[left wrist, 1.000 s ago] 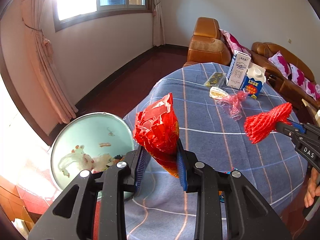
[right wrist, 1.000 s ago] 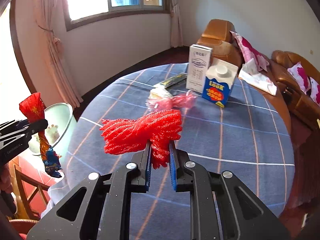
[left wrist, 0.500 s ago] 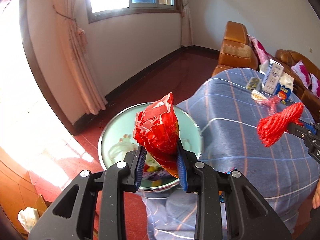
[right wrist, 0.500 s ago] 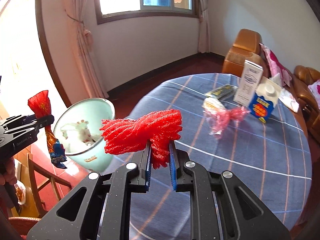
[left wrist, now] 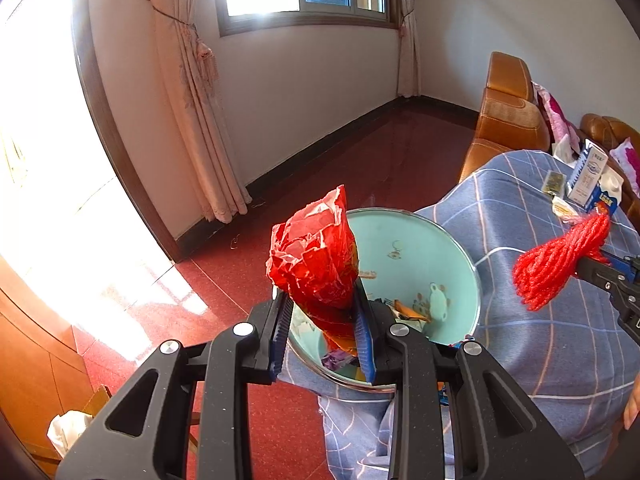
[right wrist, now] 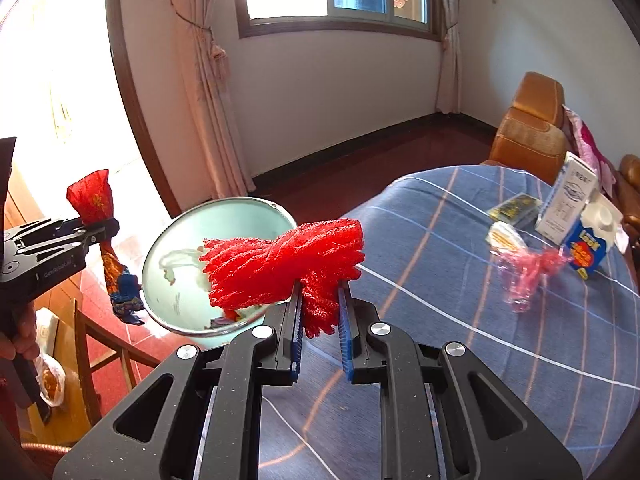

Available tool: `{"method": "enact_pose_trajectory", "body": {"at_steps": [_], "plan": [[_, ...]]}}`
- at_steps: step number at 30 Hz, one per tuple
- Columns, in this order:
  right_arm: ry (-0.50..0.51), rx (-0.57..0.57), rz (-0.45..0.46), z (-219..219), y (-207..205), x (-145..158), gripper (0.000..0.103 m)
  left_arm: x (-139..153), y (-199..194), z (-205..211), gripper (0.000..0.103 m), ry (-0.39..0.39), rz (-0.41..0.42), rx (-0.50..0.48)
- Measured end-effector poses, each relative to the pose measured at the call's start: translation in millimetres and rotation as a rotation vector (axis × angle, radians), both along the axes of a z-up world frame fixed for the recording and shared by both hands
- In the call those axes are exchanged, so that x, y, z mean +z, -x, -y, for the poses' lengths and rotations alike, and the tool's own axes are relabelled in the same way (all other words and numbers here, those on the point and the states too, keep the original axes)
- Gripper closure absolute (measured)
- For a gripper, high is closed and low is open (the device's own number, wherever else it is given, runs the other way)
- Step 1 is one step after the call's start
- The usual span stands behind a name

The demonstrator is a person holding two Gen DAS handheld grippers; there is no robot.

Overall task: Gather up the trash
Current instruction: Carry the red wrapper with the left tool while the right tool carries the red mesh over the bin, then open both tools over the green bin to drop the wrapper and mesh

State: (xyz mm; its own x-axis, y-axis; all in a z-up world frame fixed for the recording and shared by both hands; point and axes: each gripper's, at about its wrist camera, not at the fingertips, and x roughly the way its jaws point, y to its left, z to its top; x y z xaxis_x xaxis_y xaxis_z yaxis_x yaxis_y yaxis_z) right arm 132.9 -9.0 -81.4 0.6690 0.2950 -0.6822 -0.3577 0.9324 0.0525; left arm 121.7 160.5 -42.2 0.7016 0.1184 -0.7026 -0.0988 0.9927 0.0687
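Altogether two cartons (right wrist: 576, 216), one bin (right wrist: 188, 240)

Wrapper (left wrist: 316, 256): crinkled glossy foil
Net (right wrist: 280, 264): rough foam mesh
Basin (left wrist: 420, 240): smooth glossy enamel
Tablecloth (right wrist: 460, 300): matt checked cloth
Floor (left wrist: 240, 280): polished red tile

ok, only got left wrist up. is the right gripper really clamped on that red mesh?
Observer: Yes. The right gripper has its jaws shut on the red mesh bundle; most of it flops out to the left.
Operator: anything on the table I can't see?
Observer: A crumpled pink plastic bag beside the blue carton.
Operator: left's wrapper?
Observer: The red wrapper has a blue tail dangling below the left gripper, beside the teal bin.
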Motion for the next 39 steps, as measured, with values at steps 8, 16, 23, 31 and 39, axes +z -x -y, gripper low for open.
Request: {"method": "enact_pose_trajectory", "body": {"at_steps": [8, 16, 23, 31, 39], "plan": [[-0.014, 0.055, -0.001, -32, -22, -2, 0.087, -4, -14, -8, 0.074, -0.037, -0.018, 0.015], [-0.003, 0.075, -0.014, -52, -37, -8, 0.087, -19, -30, -15, 0.074, -0.057, -0.053, 0.014], [0.021, 0.085, -0.05, -65, -51, -24, 0.087, -32, -43, -20, 0.074, -0.052, -0.085, 0.008], [0.065, 0.114, -0.082, -89, -69, -43, 0.087, -53, -61, -19, 0.074, -0.04, -0.137, -0.014], [0.123, 0.137, -0.132, -107, -88, -67, 0.086, -76, -73, -19, 0.074, -0.049, -0.192, -0.032]]}}
